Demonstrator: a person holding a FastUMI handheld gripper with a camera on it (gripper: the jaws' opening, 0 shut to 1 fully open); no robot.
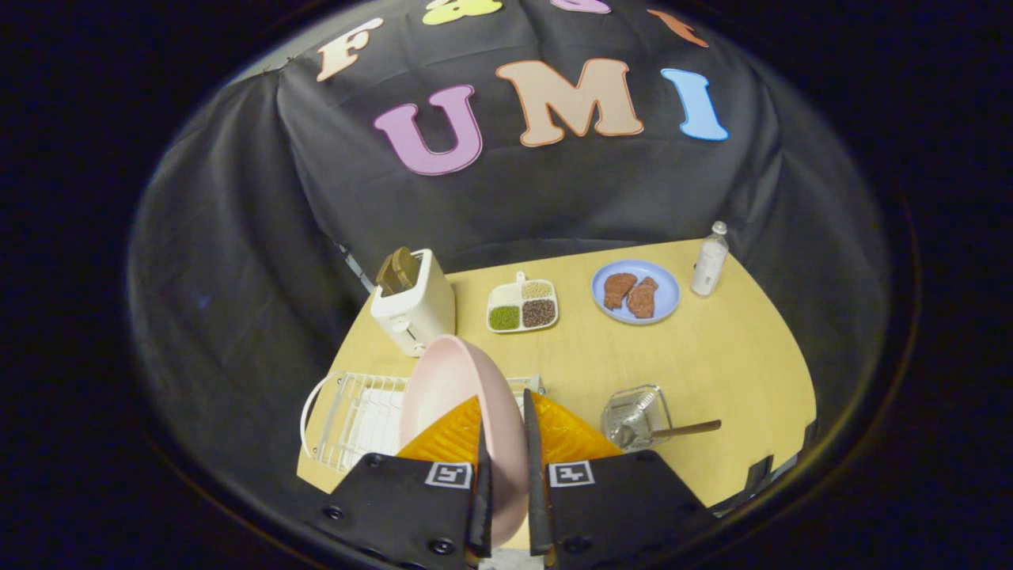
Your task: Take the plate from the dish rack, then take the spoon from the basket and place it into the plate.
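A pink plate [455, 388] stands on edge between my fingers, and my gripper [506, 443] is shut on its rim. It is held above the white wire dish rack [356, 412], which stands just left of the fingers on the wooden table [712, 356]. Right of the fingers sits a small wire basket [635, 416] with a spoon [673, 431] in it. The spoon's wooden handle sticks out to the right.
Beyond the rack stands a white toaster [415, 305] with toast in it. Farther back are a divided dish of grains [522, 306], a blue plate with two brown pieces of meat [635, 291] and a small white bottle [709, 261].
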